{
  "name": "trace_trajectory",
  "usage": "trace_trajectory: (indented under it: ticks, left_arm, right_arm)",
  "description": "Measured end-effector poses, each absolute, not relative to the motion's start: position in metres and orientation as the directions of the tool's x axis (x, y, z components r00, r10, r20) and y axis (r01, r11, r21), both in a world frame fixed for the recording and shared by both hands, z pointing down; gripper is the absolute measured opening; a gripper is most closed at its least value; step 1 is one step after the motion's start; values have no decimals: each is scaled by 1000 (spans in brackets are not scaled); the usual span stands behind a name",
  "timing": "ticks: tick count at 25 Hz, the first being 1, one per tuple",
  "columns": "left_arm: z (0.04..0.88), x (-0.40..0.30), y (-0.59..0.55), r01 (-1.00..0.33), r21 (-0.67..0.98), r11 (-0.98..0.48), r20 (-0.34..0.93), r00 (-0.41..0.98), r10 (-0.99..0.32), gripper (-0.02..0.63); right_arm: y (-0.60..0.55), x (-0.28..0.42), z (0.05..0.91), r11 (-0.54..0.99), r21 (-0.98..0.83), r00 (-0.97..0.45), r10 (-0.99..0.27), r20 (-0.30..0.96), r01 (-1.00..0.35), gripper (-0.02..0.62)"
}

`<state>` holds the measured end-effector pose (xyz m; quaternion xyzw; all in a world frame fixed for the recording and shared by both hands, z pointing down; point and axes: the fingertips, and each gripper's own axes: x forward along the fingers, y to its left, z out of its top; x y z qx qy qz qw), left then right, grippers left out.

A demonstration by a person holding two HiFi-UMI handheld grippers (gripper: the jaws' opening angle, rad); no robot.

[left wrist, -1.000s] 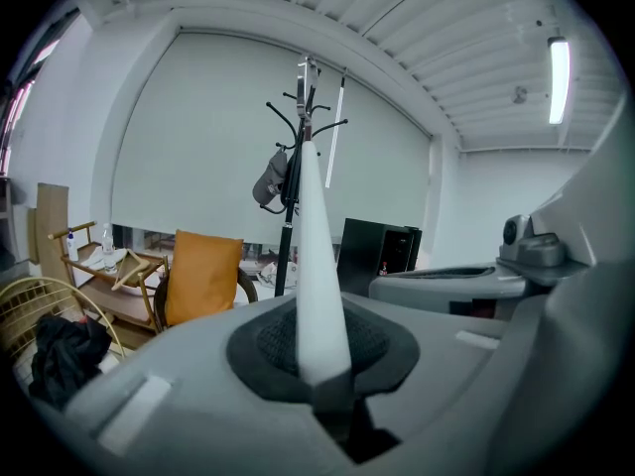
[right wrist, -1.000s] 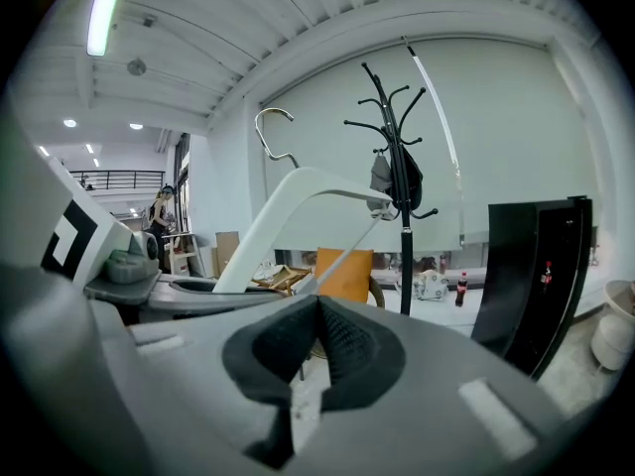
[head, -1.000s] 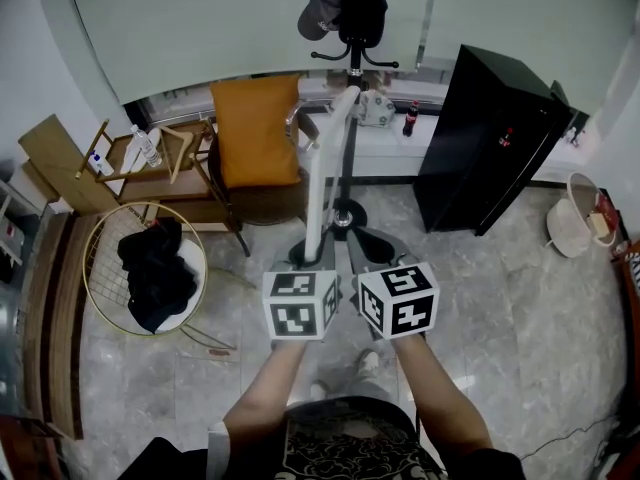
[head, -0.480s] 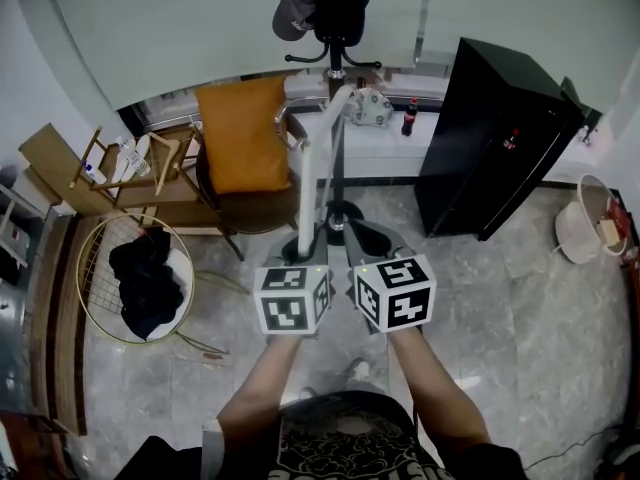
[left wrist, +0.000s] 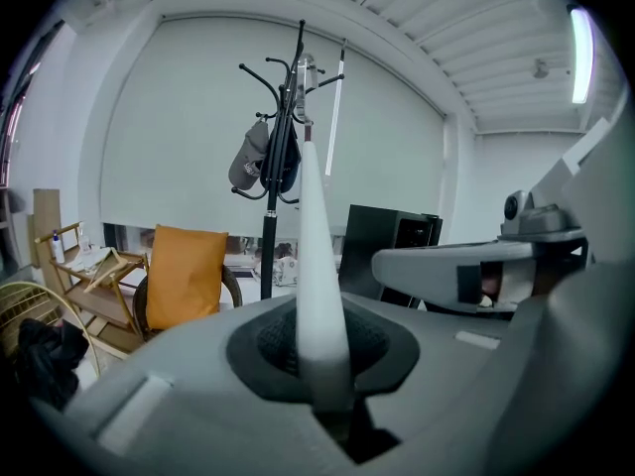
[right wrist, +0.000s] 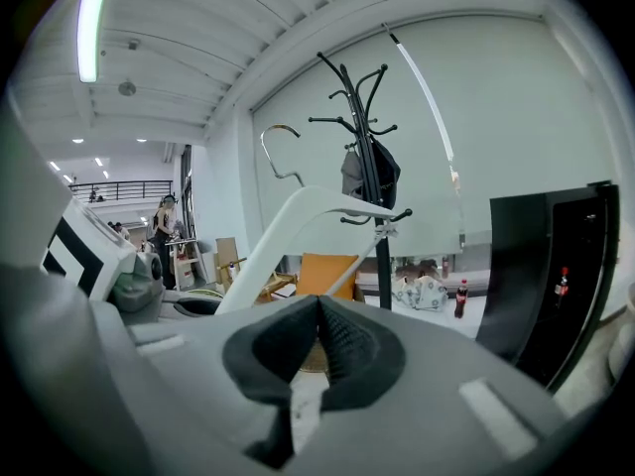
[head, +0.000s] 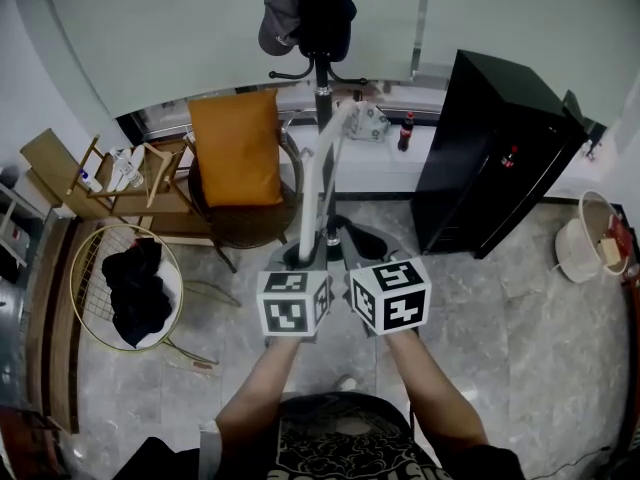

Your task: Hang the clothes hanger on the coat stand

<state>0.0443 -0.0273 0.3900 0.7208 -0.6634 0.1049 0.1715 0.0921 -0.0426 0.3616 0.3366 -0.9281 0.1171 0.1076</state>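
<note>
head view: left gripper (head: 303,258) is clenched on one end of the white hanger (head: 312,193), which runs straight out ahead of its jaws toward the coat stand (head: 322,98). right gripper (head: 358,243) sits just beside it on the right, touching nothing i can see. my read: gripping by the arm tip makes the hanger a long reach tool, with the hook end leading. the stand's top is cut off by the frame edge. a cap (head: 280,13) and a dark garment (head: 328,8) cover the upper pegs, so free pegs are hard to pick out. the hook can't be resolved here against the stand.

left gripper view: left gripper (left wrist: 322,350) jaws grasp the hanger (left wrist: 316,266), whose arm rises from between the pads, up and ahead. the hook (left wrist: 305,70) at the far end overlaps the coat stand (left wrist: 268,236) in line of sight. can't tell from here whether hook and peg are touching or apart.

right gripper view: right gripper (right wrist: 317,340) jaws are pressed together with nothing between them. the hanger (right wrist: 288,228) passes above and left of the jaws. the hook (right wrist: 276,145) shows clear against the wall, apart from the coat stand (right wrist: 381,236), which is further ahead and to the right. so it isn't hung yet. the right one looks like a spare, parked close probably to steady the hanger if needed.
</note>
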Motion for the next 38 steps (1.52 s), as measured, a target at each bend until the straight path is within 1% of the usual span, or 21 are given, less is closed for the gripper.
trace_trajectory:
  ticks: [7,16,38]
  left_arm:
    - [393,60,-49,-993,92,-75,384,105,-917,44]
    - [401,58,-68,-988,104,-110,398,143,-906,44]
    - [418,-5,-168,-942,132,-308,444,334,-831,44]
  right_arm:
    - [-67,106,363,746,-142,-749,-602,276,-651,0]
    - [-84,101,365,738,-119,-735,-614,288,-664,0]
    - [-177,41,371,578,-119,-581,-743,334,-807,0]
